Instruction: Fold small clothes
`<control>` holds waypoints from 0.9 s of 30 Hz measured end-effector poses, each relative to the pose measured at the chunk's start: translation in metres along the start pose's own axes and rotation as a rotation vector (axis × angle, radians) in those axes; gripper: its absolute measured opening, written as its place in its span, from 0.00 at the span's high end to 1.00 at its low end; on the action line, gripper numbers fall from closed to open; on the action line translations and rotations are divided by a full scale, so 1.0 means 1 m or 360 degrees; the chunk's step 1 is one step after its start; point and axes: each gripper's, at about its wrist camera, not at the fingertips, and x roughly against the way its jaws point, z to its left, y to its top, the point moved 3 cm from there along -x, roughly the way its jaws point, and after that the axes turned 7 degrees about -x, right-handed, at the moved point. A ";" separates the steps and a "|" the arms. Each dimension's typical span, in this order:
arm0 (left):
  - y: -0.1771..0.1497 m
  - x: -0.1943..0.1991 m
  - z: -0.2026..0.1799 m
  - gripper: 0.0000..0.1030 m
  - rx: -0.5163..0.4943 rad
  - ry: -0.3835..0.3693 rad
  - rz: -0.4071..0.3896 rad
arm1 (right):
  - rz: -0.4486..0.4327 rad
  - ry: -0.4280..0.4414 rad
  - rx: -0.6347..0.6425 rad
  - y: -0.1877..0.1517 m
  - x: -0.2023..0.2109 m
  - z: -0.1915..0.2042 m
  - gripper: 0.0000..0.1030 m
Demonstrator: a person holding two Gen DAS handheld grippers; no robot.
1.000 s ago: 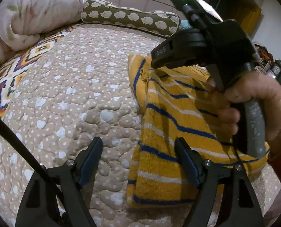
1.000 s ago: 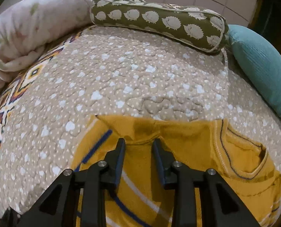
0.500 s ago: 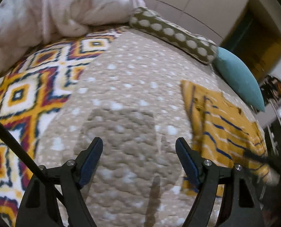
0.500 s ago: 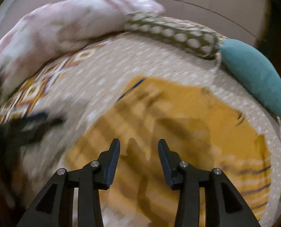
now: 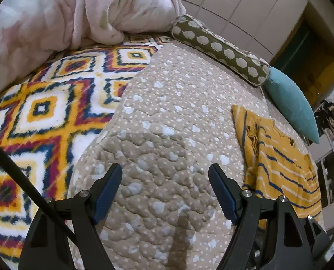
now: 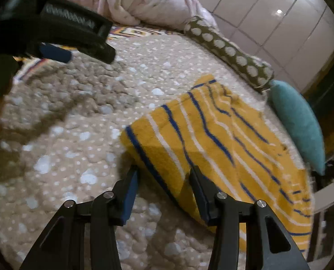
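A yellow knitted garment with blue and white stripes (image 6: 216,139) lies folded flat on the beige quilted bedspread (image 6: 81,153). In the left wrist view it lies at the right (image 5: 277,164). My right gripper (image 6: 164,180) is open and empty, with its jaws above the garment's near corner. My left gripper (image 5: 165,177) is open and empty over bare bedspread, to the left of the garment. It also shows at the top left of the right wrist view (image 6: 56,33), blurred.
A pink floral duvet (image 5: 65,15) is heaped at the back left. A diamond-patterned blanket (image 5: 43,112) covers the left side. An olive bolster with pale spots (image 5: 220,49) and a teal cushion (image 5: 290,103) lie along the far edge by the tiled wall.
Both grippers have pulled back and away from the garment. The right gripper let go of the cloth and opened wider. The left gripper swung left, off the garment.
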 end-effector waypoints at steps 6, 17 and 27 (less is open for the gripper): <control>0.002 0.007 0.001 0.24 0.0000 0.0018 -0.0037 | -0.0022 -0.0238 0.0111 0.029 -0.033 0.015 0.72; 0.002 0.032 -0.043 0.24 -0.0067 -0.0021 -0.0100 | -0.0145 0.0161 -0.0881 0.038 0.021 -0.149 0.90; -0.025 0.013 -0.189 0.24 -0.0484 -0.0222 0.0071 | 0.0077 0.0195 -0.1929 -0.190 -0.001 -0.343 0.90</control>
